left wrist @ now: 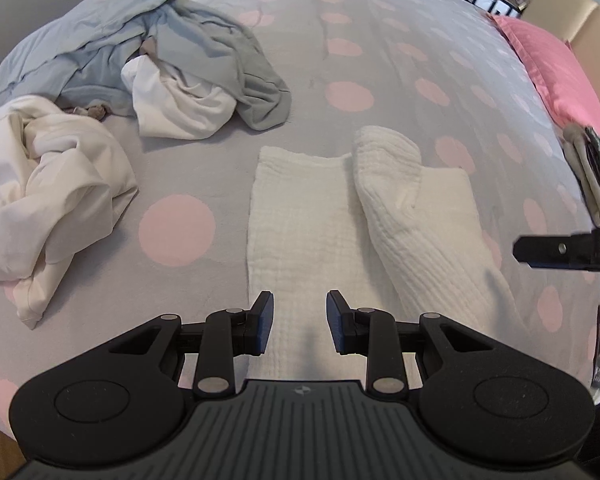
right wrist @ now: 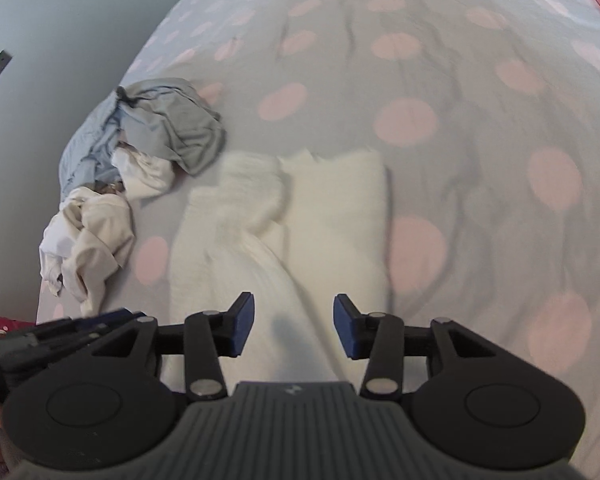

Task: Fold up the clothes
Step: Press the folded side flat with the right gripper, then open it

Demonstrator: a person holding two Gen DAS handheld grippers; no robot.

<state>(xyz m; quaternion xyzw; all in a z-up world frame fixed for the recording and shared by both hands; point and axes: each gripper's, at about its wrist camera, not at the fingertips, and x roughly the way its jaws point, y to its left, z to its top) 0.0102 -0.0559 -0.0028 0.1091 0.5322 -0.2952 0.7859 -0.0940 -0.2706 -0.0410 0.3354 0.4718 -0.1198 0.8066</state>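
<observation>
Both grippers, left and right, hover spread and empty over the half-folded white cloth on the bed, so the fold looks mid-way, and finishing it calls for pinching the raised flap.

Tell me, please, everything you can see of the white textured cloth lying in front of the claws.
The white textured cloth looks like crinkled, ribbed cotton. It lies on the polka-dot bedspread, partly folded: the left part flat, a thick fold running diagonally over the right. Both claws, left and right, hover open above its near end, gripping nothing.
</observation>
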